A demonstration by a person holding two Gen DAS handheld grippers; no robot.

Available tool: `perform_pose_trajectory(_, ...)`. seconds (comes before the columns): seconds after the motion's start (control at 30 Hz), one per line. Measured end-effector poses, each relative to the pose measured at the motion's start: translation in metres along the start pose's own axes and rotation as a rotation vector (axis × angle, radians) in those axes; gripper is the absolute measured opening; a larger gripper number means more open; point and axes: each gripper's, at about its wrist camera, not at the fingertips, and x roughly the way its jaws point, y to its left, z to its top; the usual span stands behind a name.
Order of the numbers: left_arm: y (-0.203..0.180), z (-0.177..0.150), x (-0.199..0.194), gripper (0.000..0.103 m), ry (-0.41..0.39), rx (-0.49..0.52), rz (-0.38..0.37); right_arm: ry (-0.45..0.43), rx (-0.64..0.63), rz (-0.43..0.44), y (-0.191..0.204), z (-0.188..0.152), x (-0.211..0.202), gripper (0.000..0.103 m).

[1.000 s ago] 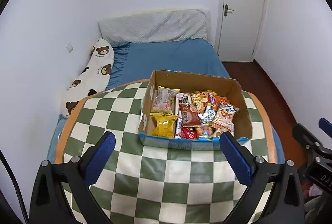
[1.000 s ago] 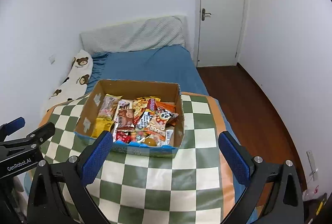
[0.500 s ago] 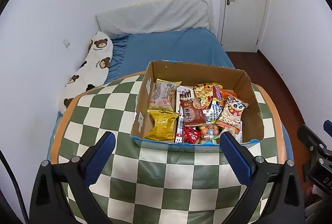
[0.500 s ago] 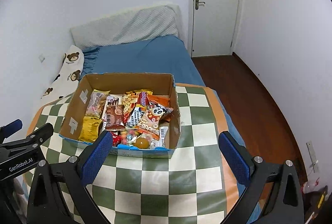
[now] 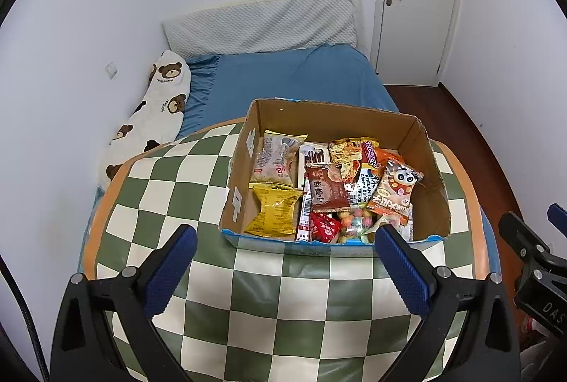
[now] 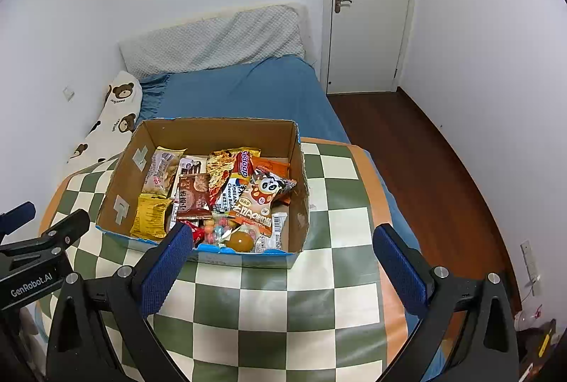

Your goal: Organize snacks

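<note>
Open brown cardboard box (image 5: 430, 183) with a torn blue lower edge sits on the green-and-cream checkered surface (image 5: 276, 307), at its far side by the blue bed (image 5: 294, 77). All the snacks in view are inside it: yellow crinkled packet (image 5: 273, 210) front left, pale clear-wrapped pastry pack (image 5: 274, 160) behind it, brown packet with white characters (image 5: 326, 192) mid, panda-print orange packet (image 5: 393, 192) right, small red wrapper (image 5: 324, 228) and a bag of coloured candies (image 5: 356, 226) at the front wall. They overlap loosely, not in rows. No snack lies on the cloth outside the box.

Change over the last second: both cameras have closed in, so the box now looks bigger and nearer in both views. Contents are the same, nothing lifted or shifted.

Left tongs (image 5: 283, 261): blue pads wide apart, holding nothing, hovering over the cloth just short of the box front. Right tongs (image 6: 280, 261): likewise spread and empty, the left pad overlapping the box's front wall in view.

Meaning: an approach toward the box, no grasp on. Snacks boxed but jumbled fits either sorting about to happen inside the box or snacks already gathered there; can't tell which.
</note>
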Motion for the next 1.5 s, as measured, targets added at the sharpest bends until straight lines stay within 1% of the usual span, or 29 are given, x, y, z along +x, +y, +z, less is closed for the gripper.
perform_pose_trajectory(0.4,-0.002,-0.004,-0.003,0.103,-0.001,0.005,-0.008,0.005,-0.003,0.003,0.001,-0.003,0.0,0.103)
perform_pose_trajectory(1.5,-0.004,-0.005,-0.016,0.103,-0.006,0.005,0.0,0.002,-0.005,0.013,-0.001,-0.006,-0.007,0.103)
